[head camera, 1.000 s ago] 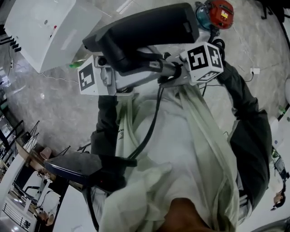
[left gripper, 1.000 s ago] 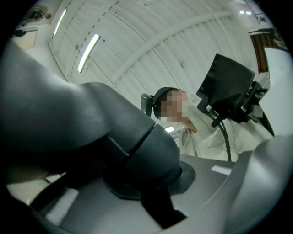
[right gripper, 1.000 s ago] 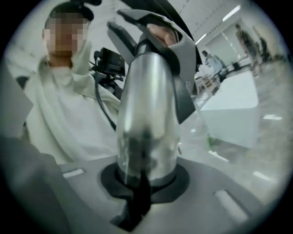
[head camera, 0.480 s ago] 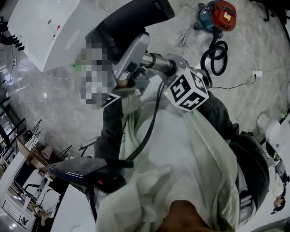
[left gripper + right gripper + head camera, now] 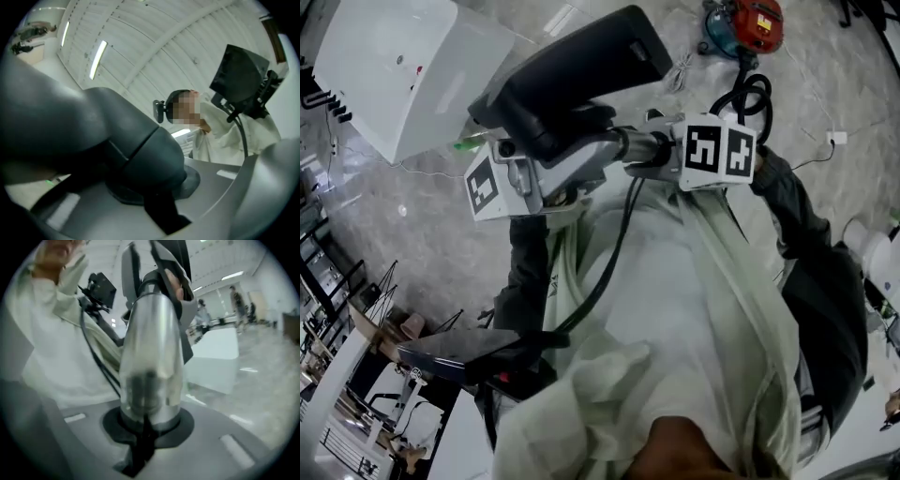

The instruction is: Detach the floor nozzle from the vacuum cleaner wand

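**Before the chest: nozzle and wand held for separation**

Before the person's chest, well above the floor (image 5: 384,225), the black nozzle (image 5: 572,70) is held raised. Its neck (image 5: 140,154) is joined to the silver wand (image 5: 150,343).

Left gripper (image 5: 154,197): the jaws are closed part-way on the neck, which fills the gap. They have just eased a little wider, with the neck between them and the pads seemingly in contact.

Right gripper (image 5: 145,432): the jaws are nearly together on the wand, near the joint. They too have just opened slightly, with the tube between them.

Step in hand, as judged: the separation itself. Each part is gripped on its own side of the joint, and the two appear not yet parted.

Next move, as judged: a firm squeeze by both grippers, then a straight pull apart along the wand's axis, perhaps with a slight twist. No release catch is visible, so whether one must be pressed first cannot be told.

Count:
- one nozzle
- one wand
- two grippers
- two marker cubes (image 5: 483,185), (image 5: 719,150)
- one red cleaner (image 5: 757,21) on the floor
- one black hose (image 5: 748,94) looped just beside it
- one white cabinet (image 5: 394,70) at upper left
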Tool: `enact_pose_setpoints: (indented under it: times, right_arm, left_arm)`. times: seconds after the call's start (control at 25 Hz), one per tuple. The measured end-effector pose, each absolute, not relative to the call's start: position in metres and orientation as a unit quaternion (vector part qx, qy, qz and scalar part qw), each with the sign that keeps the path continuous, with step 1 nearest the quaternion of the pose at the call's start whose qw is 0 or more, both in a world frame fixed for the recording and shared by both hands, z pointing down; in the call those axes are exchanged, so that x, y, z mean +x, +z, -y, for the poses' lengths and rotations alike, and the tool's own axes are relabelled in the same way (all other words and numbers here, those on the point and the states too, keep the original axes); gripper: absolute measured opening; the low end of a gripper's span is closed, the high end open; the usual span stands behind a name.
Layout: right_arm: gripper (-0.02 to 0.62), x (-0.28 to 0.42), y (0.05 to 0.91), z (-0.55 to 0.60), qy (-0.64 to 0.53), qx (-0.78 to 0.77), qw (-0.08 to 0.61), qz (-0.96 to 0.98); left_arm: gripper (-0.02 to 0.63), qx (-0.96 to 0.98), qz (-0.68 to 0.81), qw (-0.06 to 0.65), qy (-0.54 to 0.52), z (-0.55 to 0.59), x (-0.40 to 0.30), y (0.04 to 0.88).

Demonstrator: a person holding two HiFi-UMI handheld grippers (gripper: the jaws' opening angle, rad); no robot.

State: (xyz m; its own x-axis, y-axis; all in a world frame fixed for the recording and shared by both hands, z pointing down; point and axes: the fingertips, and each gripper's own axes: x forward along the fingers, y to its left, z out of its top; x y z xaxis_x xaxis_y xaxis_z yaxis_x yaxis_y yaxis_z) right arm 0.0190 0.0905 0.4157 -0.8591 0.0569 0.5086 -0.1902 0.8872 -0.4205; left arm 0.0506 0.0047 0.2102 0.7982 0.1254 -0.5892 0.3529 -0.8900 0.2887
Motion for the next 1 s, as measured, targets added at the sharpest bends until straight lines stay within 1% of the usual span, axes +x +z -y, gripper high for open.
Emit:
enact_pose_setpoints:
  times: [0.08,0.12,0.2,0.32,0.4,0.48,0.6,0.72,0.84,0.92,1.0]
  right_arm:
    - [0.038,0.019,0.41,-0.111,0.266,-0.084,0.224,0.934]
    - [0.038,0.019,0.409,-0.116,0.278,-0.123,0.208,0.93]
    - [0.037,0.021,0.41,-0.115,0.295,-0.145,0.193,0.925]
    - [0.037,0.02,0.417,-0.106,0.306,-0.094,0.203,0.926]
    - [0.037,0.02,0.423,-0.098,0.296,-0.033,0.225,0.928]
    - [0.037,0.024,0.43,-0.084,0.271,0.066,0.265,0.923]
    - [0.035,0.036,0.438,-0.05,0.198,0.269,0.328,0.884]
    - [0.035,0.049,0.435,-0.027,0.134,0.39,0.359,0.837]
    - [0.035,0.049,0.435,-0.023,0.129,0.395,0.363,0.834]
    - [0.037,0.038,0.436,-0.033,0.145,0.338,0.347,0.863]
    - [0.038,0.028,0.434,-0.051,0.169,0.247,0.321,0.898]
  left_arm:
    - [0.08,0.924,-0.16,0.186,-0.293,-0.016,0.05,0.211]
    - [0.08,0.926,-0.152,0.191,-0.289,-0.015,0.052,0.214]
    - [0.078,0.929,-0.102,0.218,-0.281,0.0,0.059,0.224]
    - [0.074,0.924,-0.04,0.256,-0.28,0.02,0.063,0.235]
    - [0.071,0.922,-0.018,0.269,-0.276,0.026,0.063,0.239]
    - [0.071,0.923,0.016,0.28,-0.265,0.033,0.065,0.242]
    - [0.067,0.924,0.068,0.287,-0.244,0.045,0.063,0.243]
    - [0.067,0.926,0.091,0.282,-0.235,0.053,0.06,0.237]
    - [0.067,0.926,0.103,0.283,-0.229,0.059,0.058,0.237]
    - [0.069,0.928,0.085,0.274,-0.239,0.051,0.054,0.236]
    - [0.072,0.934,0.039,0.248,-0.256,0.035,0.054,0.229]
